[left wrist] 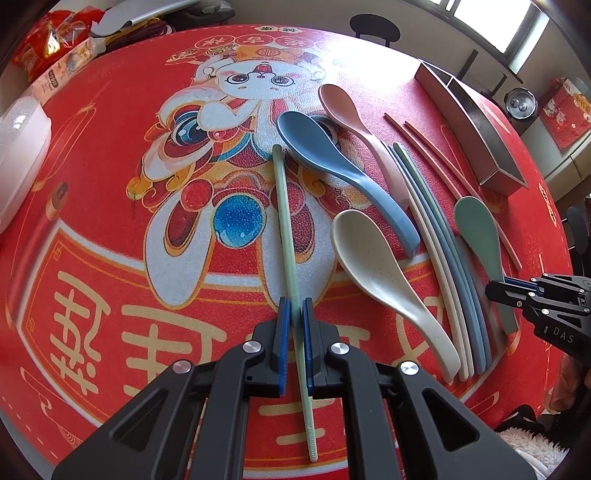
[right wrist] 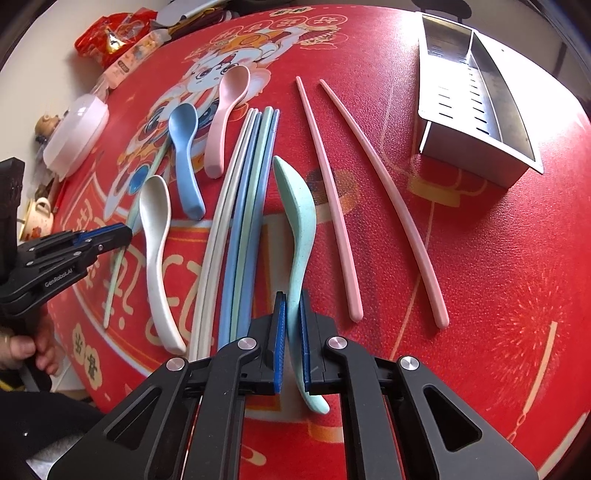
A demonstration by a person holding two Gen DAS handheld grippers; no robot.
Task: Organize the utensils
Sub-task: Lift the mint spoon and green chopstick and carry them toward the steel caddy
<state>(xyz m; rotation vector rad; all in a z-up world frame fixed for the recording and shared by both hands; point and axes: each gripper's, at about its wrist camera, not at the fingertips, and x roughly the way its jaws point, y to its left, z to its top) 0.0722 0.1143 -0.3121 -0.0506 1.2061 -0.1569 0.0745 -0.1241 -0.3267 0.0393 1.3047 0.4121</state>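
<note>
Covering round table [left wrist: 524, 229]: red festive mat [right wrist: 480, 258]

You're working over a round table [left wrist: 110, 229] under a red festive cloth [right wrist: 480, 258] printed with a cartoon rabbit and gold characters; daylight falls from windows [left wrist: 491, 22] at upper right in the left wrist view. A dark round-backed chair [left wrist: 375, 26] stands at the far edge; pale wall [right wrist: 33, 74] lies beyond the left rim.

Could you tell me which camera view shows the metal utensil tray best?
The right wrist view: the metal utensil tray shows its slotted floor and divider. The left wrist view catches it edge-on at the rim, with the interior mostly hidden.
</note>
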